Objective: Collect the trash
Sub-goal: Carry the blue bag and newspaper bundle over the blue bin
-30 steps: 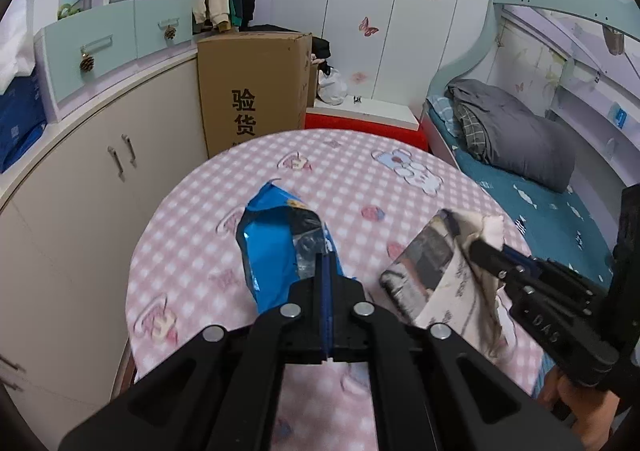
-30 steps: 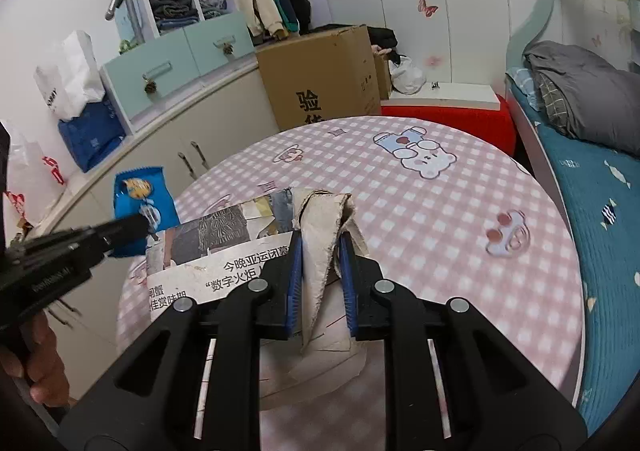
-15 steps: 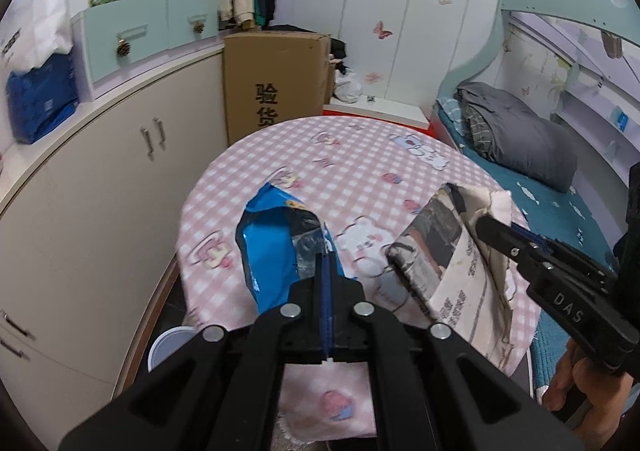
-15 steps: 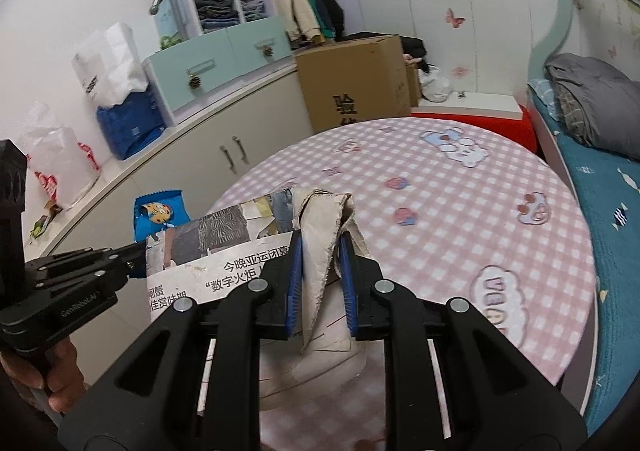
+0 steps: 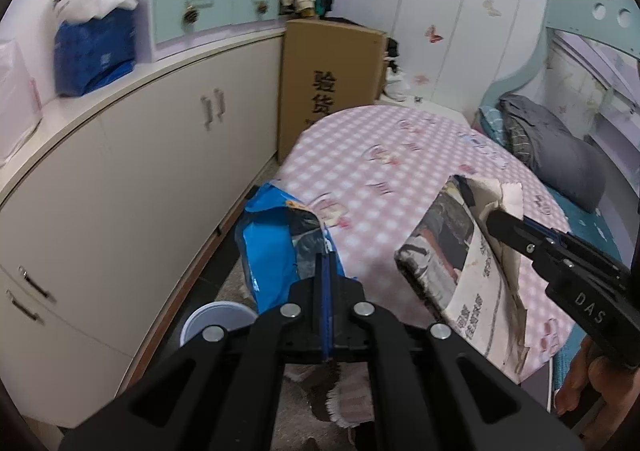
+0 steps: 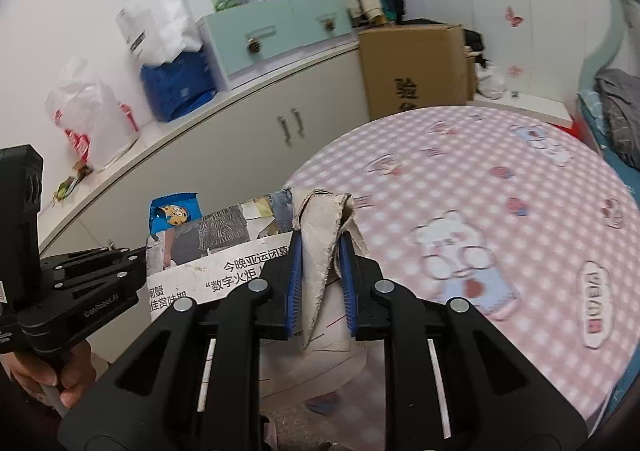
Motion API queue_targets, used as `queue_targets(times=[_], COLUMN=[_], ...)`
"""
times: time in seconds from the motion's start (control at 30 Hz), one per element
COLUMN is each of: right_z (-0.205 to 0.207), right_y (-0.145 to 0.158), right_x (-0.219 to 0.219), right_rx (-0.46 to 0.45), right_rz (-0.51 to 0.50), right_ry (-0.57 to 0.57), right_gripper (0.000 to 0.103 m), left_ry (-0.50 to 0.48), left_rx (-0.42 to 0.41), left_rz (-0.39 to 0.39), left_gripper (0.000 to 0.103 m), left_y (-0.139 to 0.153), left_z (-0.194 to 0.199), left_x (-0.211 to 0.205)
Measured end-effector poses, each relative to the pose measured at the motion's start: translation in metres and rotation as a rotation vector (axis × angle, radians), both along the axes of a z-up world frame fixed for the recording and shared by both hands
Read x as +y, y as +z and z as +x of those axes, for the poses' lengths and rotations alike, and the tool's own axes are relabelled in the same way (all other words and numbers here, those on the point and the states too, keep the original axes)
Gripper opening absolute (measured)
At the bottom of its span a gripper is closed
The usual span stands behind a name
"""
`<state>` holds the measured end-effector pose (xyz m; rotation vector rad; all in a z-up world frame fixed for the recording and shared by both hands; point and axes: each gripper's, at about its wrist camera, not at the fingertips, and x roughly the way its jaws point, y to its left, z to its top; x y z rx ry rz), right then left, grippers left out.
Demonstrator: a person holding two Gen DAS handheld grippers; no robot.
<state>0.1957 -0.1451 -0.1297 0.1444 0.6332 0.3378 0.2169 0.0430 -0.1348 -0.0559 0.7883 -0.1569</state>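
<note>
My left gripper is shut on a blue snack bag and holds it in the air off the left edge of the round table. The bag also shows in the right wrist view. My right gripper is shut on a folded newspaper with beige torn paper and holds it over the table's near edge. The newspaper also shows in the left wrist view, to the right of the bag. A white bin stands on the floor below the bag.
Pink checked cloth covers the table. A long white cabinet runs along the left wall. A cardboard box stands behind the table. A bed lies at the right. Bags sit on the cabinet top.
Both grippers have pulled back and to the left with their loads. The blue bag is now off the table's edge and the white bin below has come more into view.
</note>
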Motion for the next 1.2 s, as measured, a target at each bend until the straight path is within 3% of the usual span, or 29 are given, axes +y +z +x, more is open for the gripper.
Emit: queue_targets(times=[0.37,0.67,0.97,1.2], right_z=[0.023,0.051,0.074,0.086], right_y=[-0.032,-0.084,-0.137,-0.179], right_x=[0.095,0.162,0.2,0.218], right_rx=[0.061,0.148,0.186,0.176], right_rz=[-0.026,-0.08,-0.21,-0.376], right_ry=[0.14,0.217,0.232,0.215], right_gripper=[0.018,0.018,0.018,0.018], left_ry=[0.127,0.237,0.295,0.306], left_rx=[0.08,0.19,0.319,0.441], left_rz=[-0.019,-0.053,-0.056,-0.012], left_gripper=[0.0,0.0,0.0,0.0], left_y=[-0.045,-0.1,-0.174,-0.243], left_z=[0.005,0.018,0.048,0.084], left_x=[0.092,0.158,0.19,0.194])
